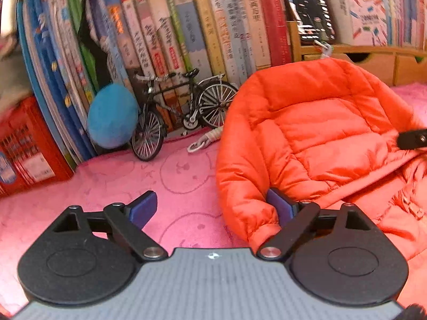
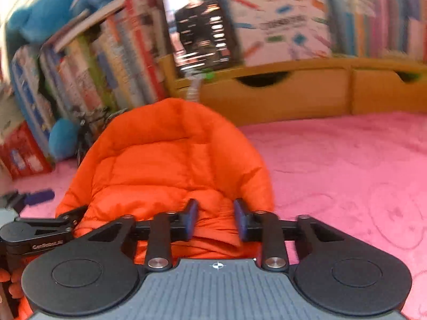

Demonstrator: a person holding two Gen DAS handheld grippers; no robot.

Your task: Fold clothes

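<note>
A puffy orange jacket (image 1: 320,133) lies on the pink blanket, its hood end toward the bookshelf. My left gripper (image 1: 210,197) stands open at the jacket's left edge. One pad (image 1: 280,205) touches the rolled hem and the other pad (image 1: 144,208) hangs over bare blanket. In the right wrist view my right gripper (image 2: 216,210) is shut on a bunched fold of the orange jacket (image 2: 170,160) at its near edge. The left gripper's blue fingertip (image 2: 40,197) shows at the far left there. A black part of the right gripper (image 1: 412,138) shows at the left view's right edge.
The pink blanket (image 2: 347,173) stretches wide to the right of the jacket. Rows of books (image 1: 160,26) line the back, above wooden drawers (image 2: 293,93). A model bicycle (image 1: 181,112), a blue plush ball (image 1: 112,114), a red box (image 1: 24,149) and a white cord (image 1: 205,140) sit at the back left.
</note>
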